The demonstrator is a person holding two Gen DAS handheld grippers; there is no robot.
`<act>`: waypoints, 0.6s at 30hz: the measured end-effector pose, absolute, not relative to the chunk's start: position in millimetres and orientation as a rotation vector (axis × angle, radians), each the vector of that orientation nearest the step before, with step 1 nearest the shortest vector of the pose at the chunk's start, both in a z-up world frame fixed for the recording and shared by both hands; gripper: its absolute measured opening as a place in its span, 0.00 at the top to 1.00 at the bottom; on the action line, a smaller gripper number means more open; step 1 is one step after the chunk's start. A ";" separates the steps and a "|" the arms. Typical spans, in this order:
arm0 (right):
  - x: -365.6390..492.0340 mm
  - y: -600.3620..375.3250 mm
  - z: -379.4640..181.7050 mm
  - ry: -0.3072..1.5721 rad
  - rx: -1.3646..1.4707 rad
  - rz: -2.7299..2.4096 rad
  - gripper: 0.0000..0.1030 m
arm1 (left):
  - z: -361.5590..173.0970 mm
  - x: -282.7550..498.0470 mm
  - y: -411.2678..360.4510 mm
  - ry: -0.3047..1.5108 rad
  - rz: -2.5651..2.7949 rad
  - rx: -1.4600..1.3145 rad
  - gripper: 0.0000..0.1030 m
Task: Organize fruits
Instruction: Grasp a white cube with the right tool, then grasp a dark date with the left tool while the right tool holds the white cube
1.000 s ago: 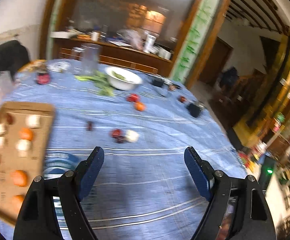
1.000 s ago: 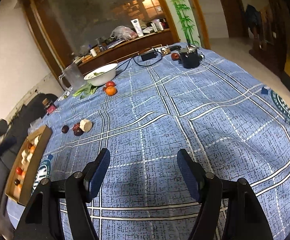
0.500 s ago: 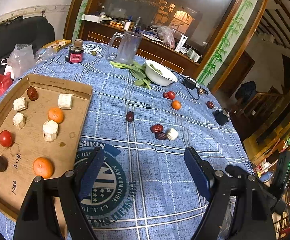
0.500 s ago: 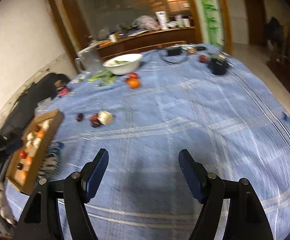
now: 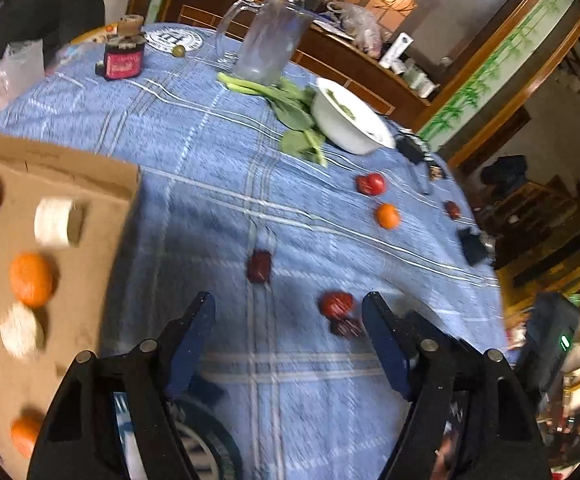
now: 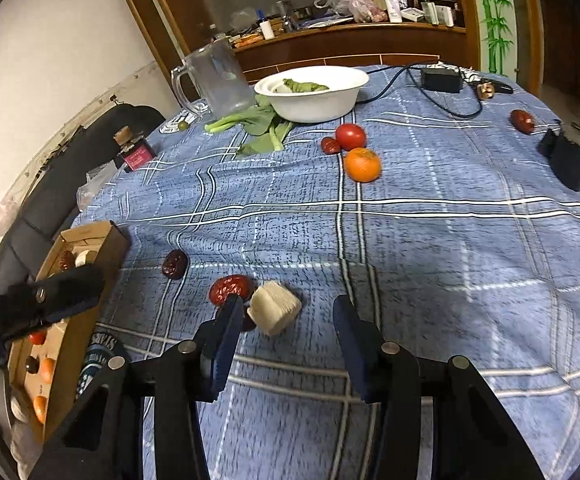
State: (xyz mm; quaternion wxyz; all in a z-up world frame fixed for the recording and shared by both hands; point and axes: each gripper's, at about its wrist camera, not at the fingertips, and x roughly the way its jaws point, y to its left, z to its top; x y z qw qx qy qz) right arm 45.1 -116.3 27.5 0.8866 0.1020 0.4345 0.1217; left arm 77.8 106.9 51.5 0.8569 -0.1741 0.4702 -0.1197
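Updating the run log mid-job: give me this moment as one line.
left gripper: open, empty | right gripper: open, empty, near white chunk | cardboard tray: partly filled | orange, tomato: loose on tablecloth

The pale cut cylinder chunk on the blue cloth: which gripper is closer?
Right. The right gripper has the pale cut cylinder chunk just ahead of its open jaws. The left gripper sits well off beside the cardboard tray.

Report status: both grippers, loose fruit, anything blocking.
Left gripper open, empty. Right gripper open, empty, just short of the white chunk and red date. Cardboard tray part filled. Nothing blocking.
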 end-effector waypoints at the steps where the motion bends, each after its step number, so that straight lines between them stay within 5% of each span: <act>1: 46.2 -114.6 25.5 0.905 0.203 0.257 0.51 | 48.9 84.2 105.0 0.997 -0.240 -0.348 0.27; 13: 52.9 -110.6 12.6 0.910 0.232 0.297 0.54 | 14.3 110.4 70.6 1.056 -0.215 -0.156 0.39; 14: 53.4 -111.2 12.5 0.911 0.248 0.314 0.58 | 14.0 109.0 67.3 1.048 -0.212 -0.132 0.44; 16: 53.1 -110.9 13.7 0.916 0.265 0.337 0.68 | 14.0 106.2 61.8 1.037 -0.208 -0.083 0.81; 18: 50.0 -108.5 14.9 0.909 0.246 0.326 0.67 | 14.1 103.1 63.2 1.050 -0.241 -0.115 0.86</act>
